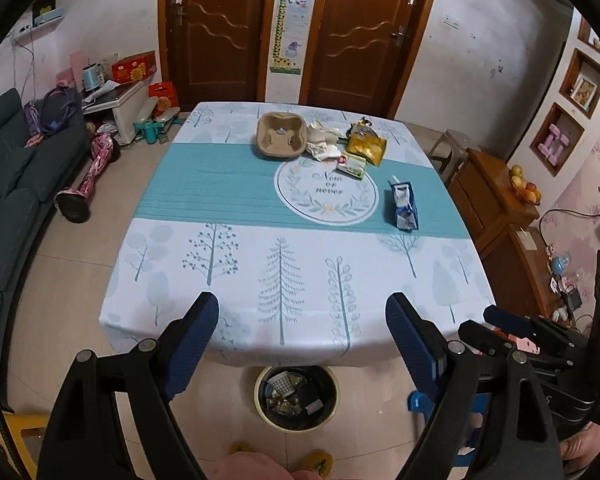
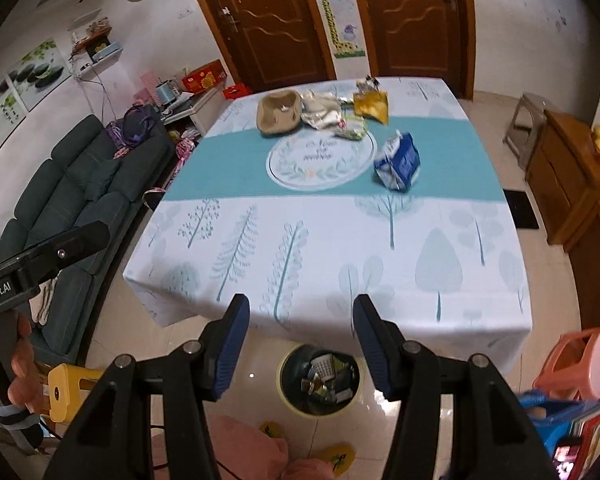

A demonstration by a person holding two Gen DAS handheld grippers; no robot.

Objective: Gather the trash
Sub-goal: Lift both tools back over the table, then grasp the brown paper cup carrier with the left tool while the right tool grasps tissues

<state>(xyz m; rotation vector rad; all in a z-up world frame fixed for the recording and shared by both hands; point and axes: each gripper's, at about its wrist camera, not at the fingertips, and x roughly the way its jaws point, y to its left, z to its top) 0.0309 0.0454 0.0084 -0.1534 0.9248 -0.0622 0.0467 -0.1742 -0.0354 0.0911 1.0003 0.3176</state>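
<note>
Trash lies at the table's far end: a brown cardboard cup carrier (image 1: 281, 136) (image 2: 279, 114), crumpled white paper (image 1: 323, 142) (image 2: 320, 110), a yellow packet (image 1: 367, 145) (image 2: 372, 106) and a small green-white wrapper (image 1: 351, 166) (image 2: 352, 130). A blue-white carton (image 1: 403, 205) (image 2: 398, 162) stands alone, nearer and to the right. A round bin (image 1: 296, 396) (image 2: 320, 384) holding several scraps sits on the floor below the table's near edge. My left gripper (image 1: 302, 298) and right gripper (image 2: 302, 300) hover side by side over that edge, both open with nothing between the fingers.
The table wears a tree-print cloth (image 1: 228, 264) with a teal band. A dark sofa (image 2: 80, 184) runs along the left; a wooden cabinet (image 1: 500, 216) with fruit stands right. Yellow (image 2: 66, 390), blue (image 1: 424, 402) and pink (image 2: 580, 360) stools ring the bin. Two doors close the far wall.
</note>
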